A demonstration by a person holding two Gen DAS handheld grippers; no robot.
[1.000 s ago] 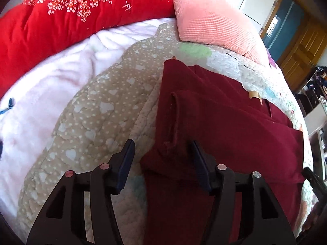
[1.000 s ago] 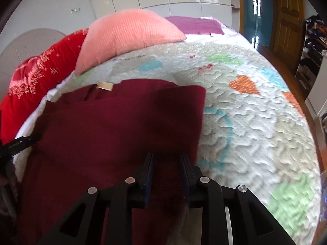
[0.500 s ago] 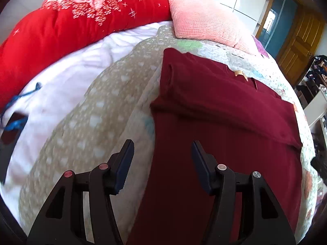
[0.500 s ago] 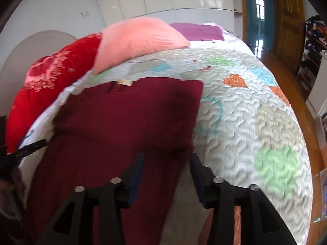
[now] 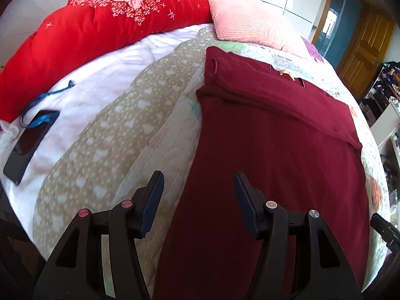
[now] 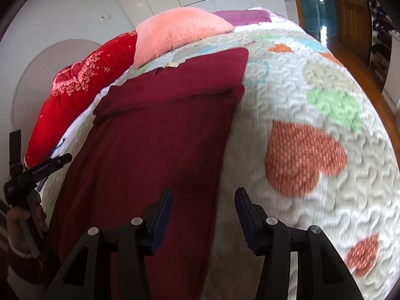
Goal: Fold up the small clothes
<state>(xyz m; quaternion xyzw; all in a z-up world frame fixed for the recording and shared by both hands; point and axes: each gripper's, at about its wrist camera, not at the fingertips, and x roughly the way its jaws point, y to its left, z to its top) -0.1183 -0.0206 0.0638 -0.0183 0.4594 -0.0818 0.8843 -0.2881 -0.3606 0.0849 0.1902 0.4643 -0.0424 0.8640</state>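
Lying flat on the bed's quilt [image 6: 312, 165], one maroon garment [image 5: 275, 150] stretches ahead of both hand-held grippers; the left hand-held gripper [image 5: 197, 200] hangs released, the right hand-held gripper [image 6: 203, 215] has just been opening, nothing grasped.

A bed [image 6: 312, 150] under a heart-patterned quilt, carrying a dark red garment and bedding.

The quilt [image 5: 160, 150] is pale with orange, green and blue hearts; its beige underside [image 5: 100, 145] is turned back over a white sheet [image 5: 105, 75]. The maroon garment [image 5: 275, 155] lies flat and lengthwise on the quilt, its far part folded across itself with a tan label [image 5: 285, 73] showing. At the head lie a red floral duvet [image 5: 87, 32] and a pink pillow [image 6: 175, 30], with a purple cloth [image 6: 245, 16] just behind the pillow. A black phone [image 5: 27, 145] with a blue cord [image 5: 42, 100] rests on the sheet.
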